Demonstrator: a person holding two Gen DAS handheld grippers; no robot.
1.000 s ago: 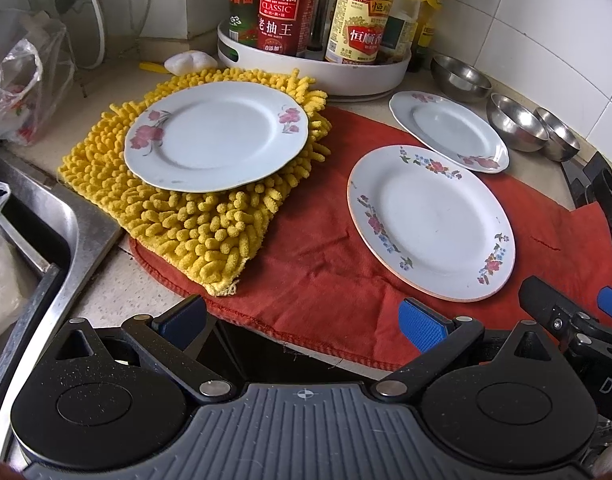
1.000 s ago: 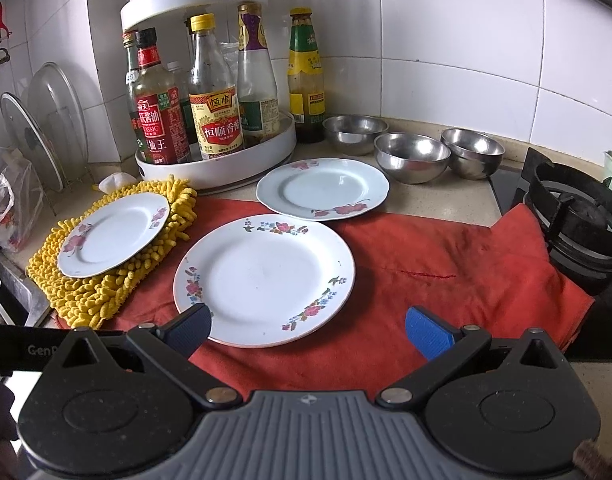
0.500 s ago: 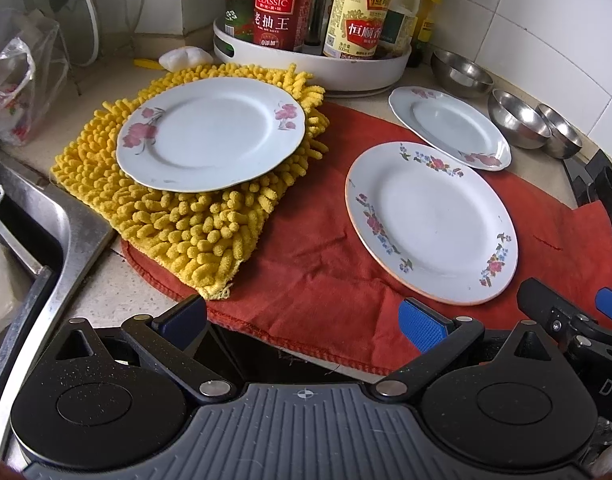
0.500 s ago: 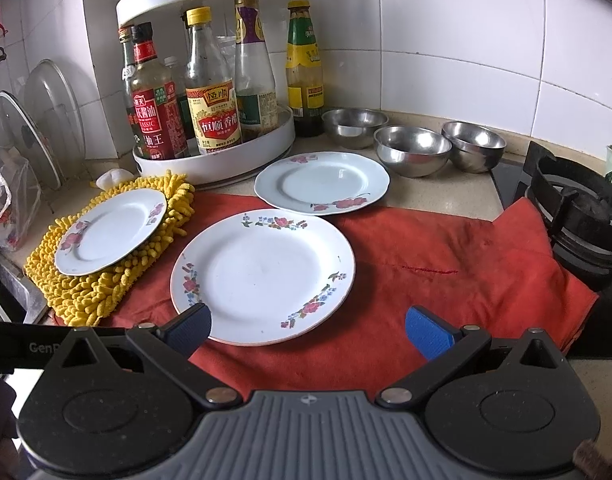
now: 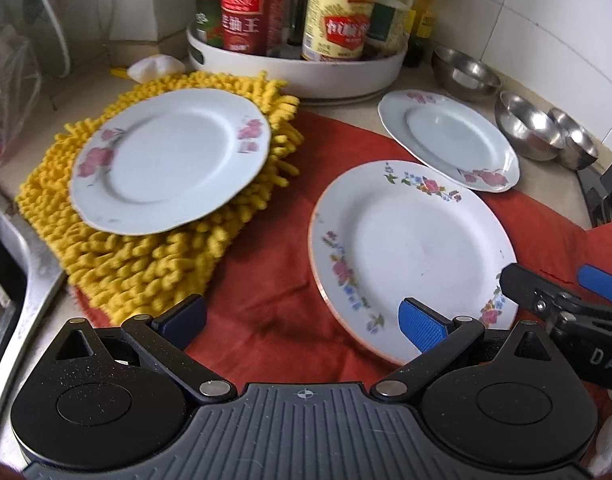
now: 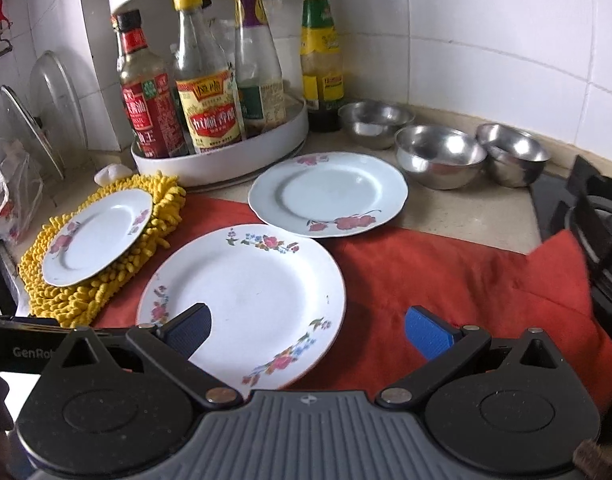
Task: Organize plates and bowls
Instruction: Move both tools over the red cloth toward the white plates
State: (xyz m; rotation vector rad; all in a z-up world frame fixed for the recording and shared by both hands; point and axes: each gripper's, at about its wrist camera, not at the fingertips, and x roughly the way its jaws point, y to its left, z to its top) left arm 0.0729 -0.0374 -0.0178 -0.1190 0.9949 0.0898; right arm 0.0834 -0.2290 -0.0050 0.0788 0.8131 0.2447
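My left tongs: spread wide, nothing between the fingers, hovering over the near hem of the red cloth; the right-hand blue pad overlaps the near rim of the big plate in view, contact I cannot tell.
My right tongs: also spread wide and empty, left pad over the big plate's near edge, right pad over bare red cloth.
Big plate: flat on the red cloth, centre of the counter, its far rim just beside the far plate.
Far plate: half on the cloth, half on the counter, near the three steel bowls.
Left plate: resting on the yellow chenille mat, which overlaps the cloth's left edge.
Steel bowls: in a row along the tiled wall, close together, upright.
Open room: bare red cloth to the right of the big plate, reaching to the stove grate.
Tight edges: sink rim at my left; bottle turntable just behind the plates.
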